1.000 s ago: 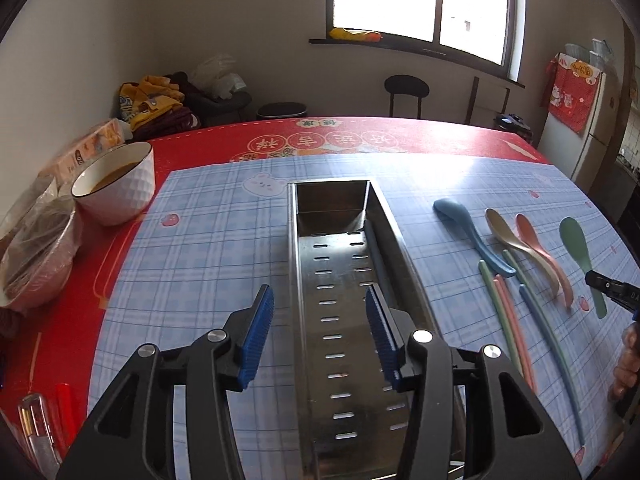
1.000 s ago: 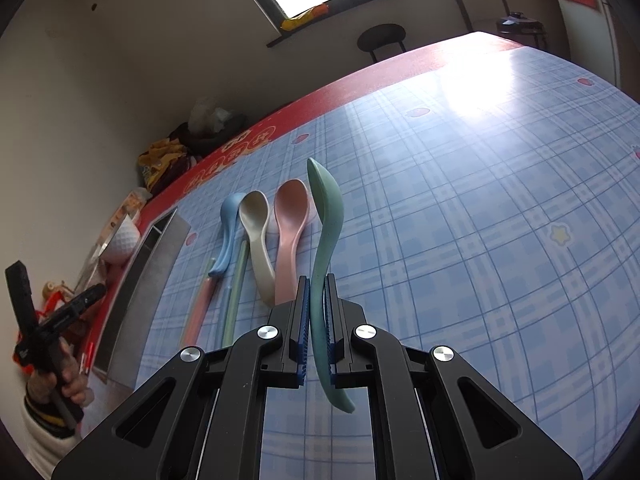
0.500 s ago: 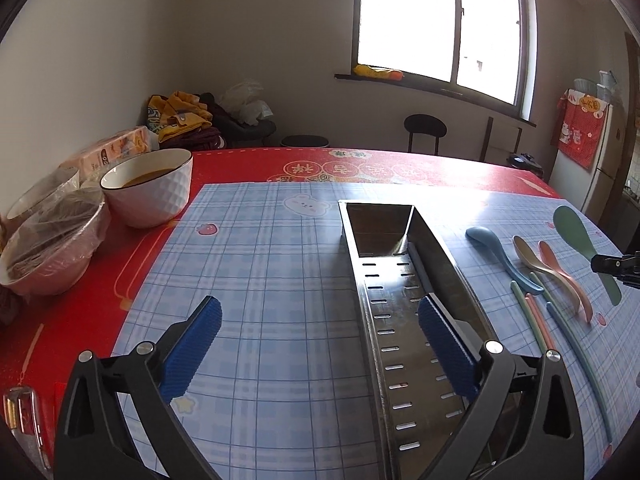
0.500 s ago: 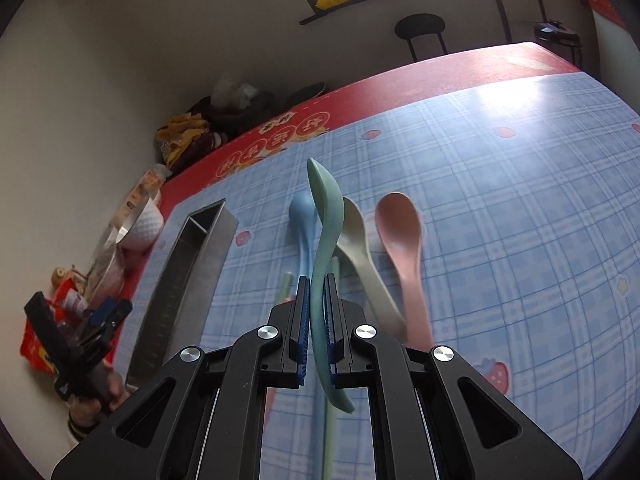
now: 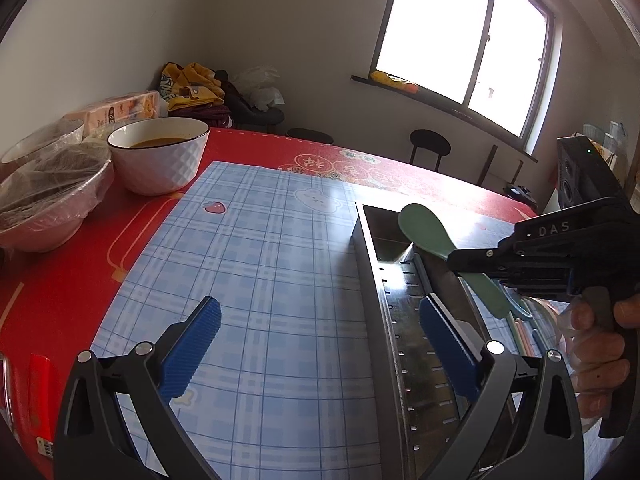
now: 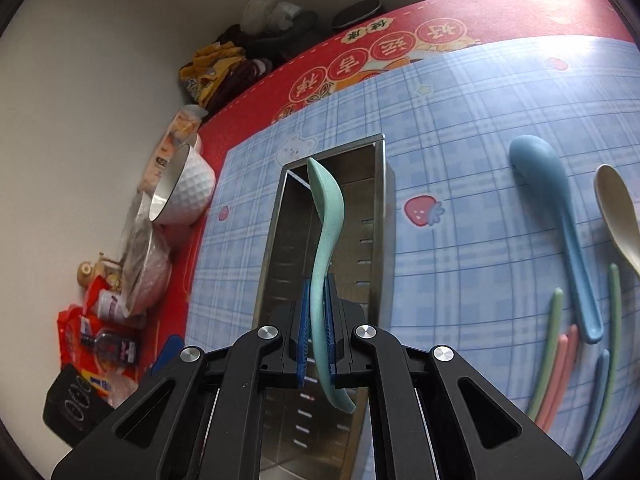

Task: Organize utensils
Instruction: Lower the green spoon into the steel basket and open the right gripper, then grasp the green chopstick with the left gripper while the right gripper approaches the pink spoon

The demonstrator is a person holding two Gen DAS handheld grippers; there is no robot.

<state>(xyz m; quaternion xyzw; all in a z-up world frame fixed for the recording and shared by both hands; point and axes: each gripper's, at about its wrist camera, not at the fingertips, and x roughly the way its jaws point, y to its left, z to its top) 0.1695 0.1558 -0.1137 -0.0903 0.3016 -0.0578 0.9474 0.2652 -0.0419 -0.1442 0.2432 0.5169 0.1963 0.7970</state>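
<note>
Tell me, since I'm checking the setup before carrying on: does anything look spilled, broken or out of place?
Nothing stands out. The green spoon is clamped in the right gripper above the metal tray; the other spoons and chopsticks lie tidy on the mat.

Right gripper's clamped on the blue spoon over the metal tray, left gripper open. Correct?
Not quite: the right gripper is clamped on the green spoon, not the blue one. The blue spoon lies on the mat, as the right wrist view shows. It is over the metal tray, and the left gripper is open.
</note>
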